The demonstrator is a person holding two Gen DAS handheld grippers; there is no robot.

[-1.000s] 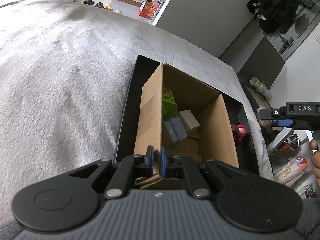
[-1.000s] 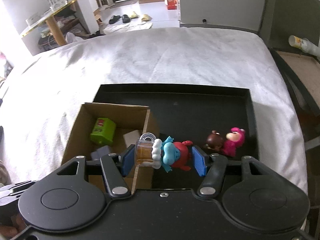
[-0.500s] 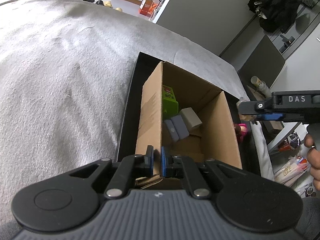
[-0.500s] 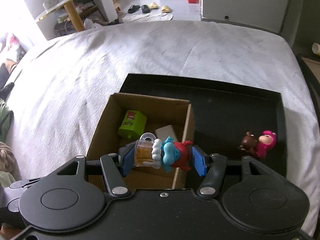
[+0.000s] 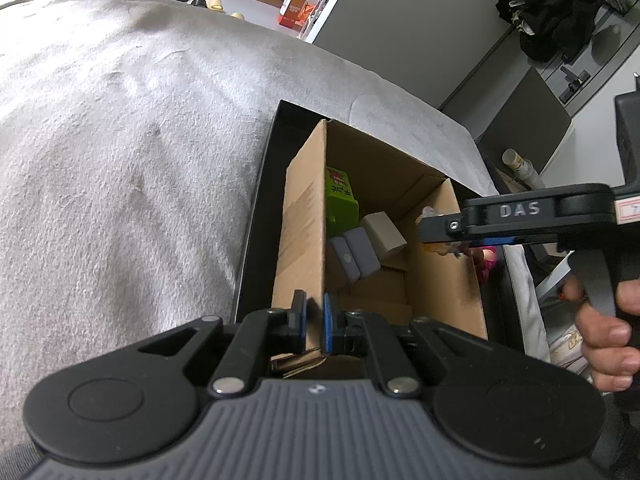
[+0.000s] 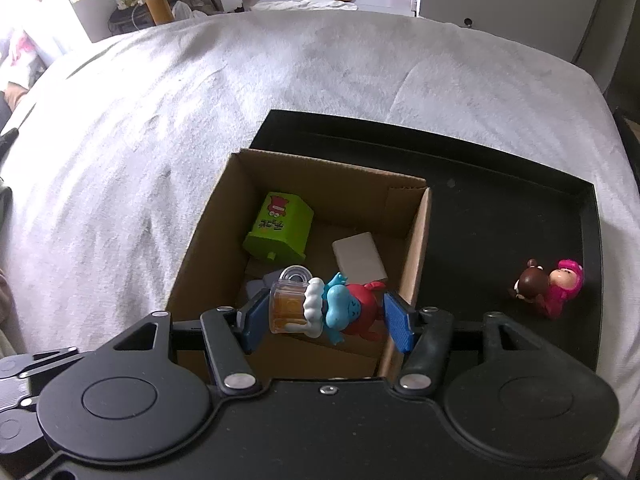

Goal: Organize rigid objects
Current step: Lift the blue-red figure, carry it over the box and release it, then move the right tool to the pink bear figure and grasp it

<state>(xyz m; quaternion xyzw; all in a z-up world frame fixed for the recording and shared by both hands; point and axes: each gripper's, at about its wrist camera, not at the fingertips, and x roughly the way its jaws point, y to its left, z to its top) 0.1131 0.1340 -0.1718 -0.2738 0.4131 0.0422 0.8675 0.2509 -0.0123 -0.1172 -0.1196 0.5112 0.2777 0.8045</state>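
Note:
An open cardboard box (image 6: 416, 236) stands in a black tray (image 6: 520, 208) on the bed. My left gripper (image 5: 315, 322) is shut on the box's near left wall (image 5: 304, 220). My right gripper (image 6: 326, 314) is shut on a blue and red toy figure with a beer mug (image 6: 320, 306), held above the box's inside. From the left wrist view the right gripper (image 5: 460, 240) reaches in over the box's right wall. Inside lie a green toy box (image 6: 280, 226), a beige block (image 6: 360, 256) and grey pieces (image 5: 354, 254). A pink and brown figure (image 6: 550, 284) lies in the tray, right of the box.
The tray rests on a grey-white blanket (image 6: 200, 120) that spreads left and far. A person's hand (image 5: 608, 332) grips the right tool's handle. Beyond the bed's right edge are a bottle (image 5: 520, 168) and clutter on the floor.
My right gripper has carried the toy figure leftward, from over the tray beside the box to above the box's inside. The left gripper still clamps the box wall.

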